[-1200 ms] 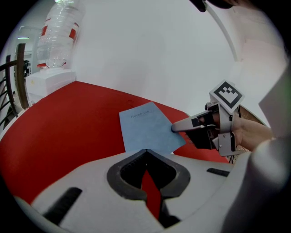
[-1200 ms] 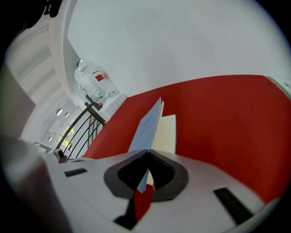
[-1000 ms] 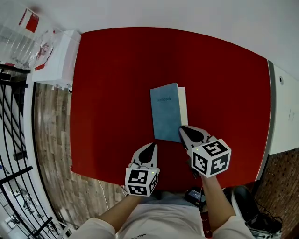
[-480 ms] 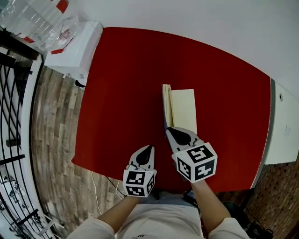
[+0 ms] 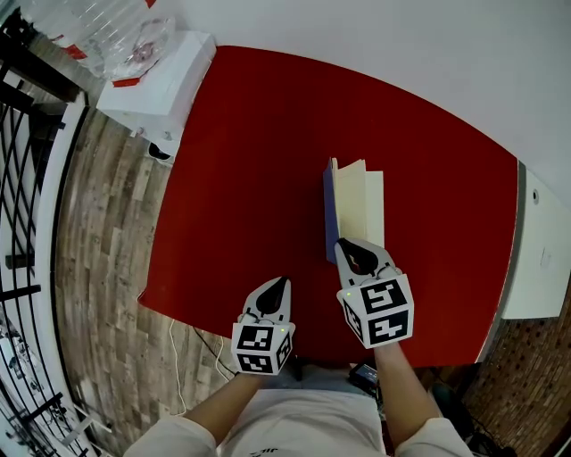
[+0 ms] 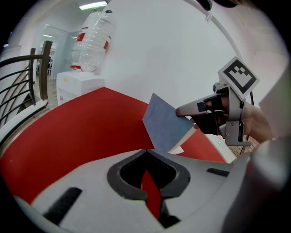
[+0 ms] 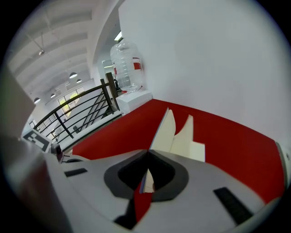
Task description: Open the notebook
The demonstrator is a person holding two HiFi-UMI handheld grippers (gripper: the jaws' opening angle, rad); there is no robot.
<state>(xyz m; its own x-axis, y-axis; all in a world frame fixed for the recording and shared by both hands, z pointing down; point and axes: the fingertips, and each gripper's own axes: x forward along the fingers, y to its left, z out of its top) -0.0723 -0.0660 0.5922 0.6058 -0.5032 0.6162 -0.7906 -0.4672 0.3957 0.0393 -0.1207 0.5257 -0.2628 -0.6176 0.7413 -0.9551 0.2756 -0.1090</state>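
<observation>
A notebook with a blue cover (image 5: 329, 214) and cream pages (image 5: 364, 203) lies on the red table (image 5: 241, 161). My right gripper (image 5: 350, 246) is shut on the cover's near edge and holds it standing nearly upright, with a few pages fanned up beside it. The right gripper view shows the raised cover (image 7: 164, 129) running out from the closed tips (image 7: 148, 151). My left gripper (image 5: 279, 284) is shut and holds nothing, hovering over the table's near edge to the left of the notebook. From the left gripper view the blue cover (image 6: 163, 125) tilts up under the right gripper (image 6: 183, 110).
A white cabinet (image 5: 161, 85) with a large water bottle (image 5: 98, 22) stands off the table's far left corner. A white counter (image 5: 535, 250) borders the right side. A black railing (image 5: 22, 170) and wooden floor lie to the left.
The blue cover lay flat and closed a second ago; the right gripper has swung it up onto its spine edge, baring the cream pages. The left gripper has hardly shifted.
</observation>
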